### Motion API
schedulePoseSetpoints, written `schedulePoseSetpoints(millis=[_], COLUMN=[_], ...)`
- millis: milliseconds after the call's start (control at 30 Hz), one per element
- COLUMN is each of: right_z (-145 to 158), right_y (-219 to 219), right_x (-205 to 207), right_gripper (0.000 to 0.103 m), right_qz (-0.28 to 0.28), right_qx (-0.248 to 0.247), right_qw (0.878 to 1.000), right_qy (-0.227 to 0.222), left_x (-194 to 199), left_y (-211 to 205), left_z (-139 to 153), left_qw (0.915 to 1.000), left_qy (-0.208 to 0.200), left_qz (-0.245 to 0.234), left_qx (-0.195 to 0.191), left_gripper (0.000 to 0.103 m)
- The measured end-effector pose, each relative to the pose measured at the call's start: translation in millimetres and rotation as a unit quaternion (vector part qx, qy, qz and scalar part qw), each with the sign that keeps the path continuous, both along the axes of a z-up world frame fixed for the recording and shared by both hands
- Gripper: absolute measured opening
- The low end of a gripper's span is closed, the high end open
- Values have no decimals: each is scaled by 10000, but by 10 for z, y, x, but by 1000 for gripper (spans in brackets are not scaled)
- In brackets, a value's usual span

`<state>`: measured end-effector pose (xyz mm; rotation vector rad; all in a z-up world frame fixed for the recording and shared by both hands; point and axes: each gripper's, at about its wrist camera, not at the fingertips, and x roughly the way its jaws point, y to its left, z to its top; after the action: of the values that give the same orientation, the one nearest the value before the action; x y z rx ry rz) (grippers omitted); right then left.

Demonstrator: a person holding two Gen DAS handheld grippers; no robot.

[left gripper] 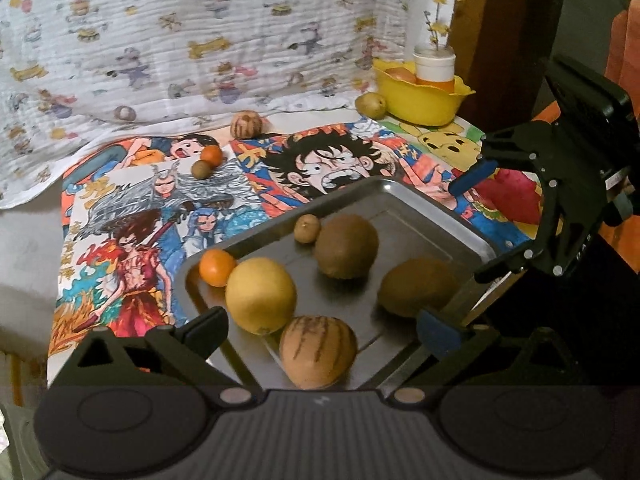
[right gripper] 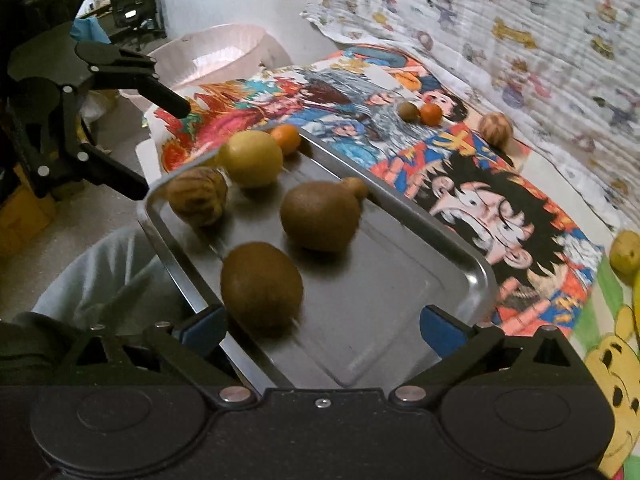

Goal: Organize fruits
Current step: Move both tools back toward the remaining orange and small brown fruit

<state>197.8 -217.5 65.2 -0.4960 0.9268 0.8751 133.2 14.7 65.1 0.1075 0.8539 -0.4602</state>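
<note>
We see a room in a home, not a lab or a shop. The table (left gripper: 408,128) is covered with bright cartoon posters (right gripper: 496,216), and a child's printed blanket (left gripper: 160,40) hangs behind it. A yellow bowl (left gripper: 420,104) holds a cup with small flowers (left gripper: 438,20) — a homely touch. On the floor stands a pink wash basin (right gripper: 216,52), and further back an office chair (right gripper: 128,4).

Fruit count: two kiwis (left gripper: 346,246) (left gripper: 416,287), two mandarins (left gripper: 217,267) (left gripper: 211,155), two striped melons (left gripper: 318,352) (left gripper: 246,124), two little brown fruits (left gripper: 307,229) (left gripper: 201,169), one lemon (left gripper: 261,295), one pear (left gripper: 371,105), all beyond the jaws.
</note>
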Motion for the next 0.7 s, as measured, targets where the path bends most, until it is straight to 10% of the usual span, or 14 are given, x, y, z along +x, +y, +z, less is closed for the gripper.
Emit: schedulePoseSetpoints(millis=[700], right_z=[-53], right_y=[-562], right_x=[484], right_gripper=[102], right_qz=[-501], right_qx=[-184], right_qw=[9978], right_qy=[-398], left_x=[531], left_y=[-424], left_z=[84], left_qw=[9994], left_qy=[152], left_qz=[-255], left_qx=[188], left_gripper=[102])
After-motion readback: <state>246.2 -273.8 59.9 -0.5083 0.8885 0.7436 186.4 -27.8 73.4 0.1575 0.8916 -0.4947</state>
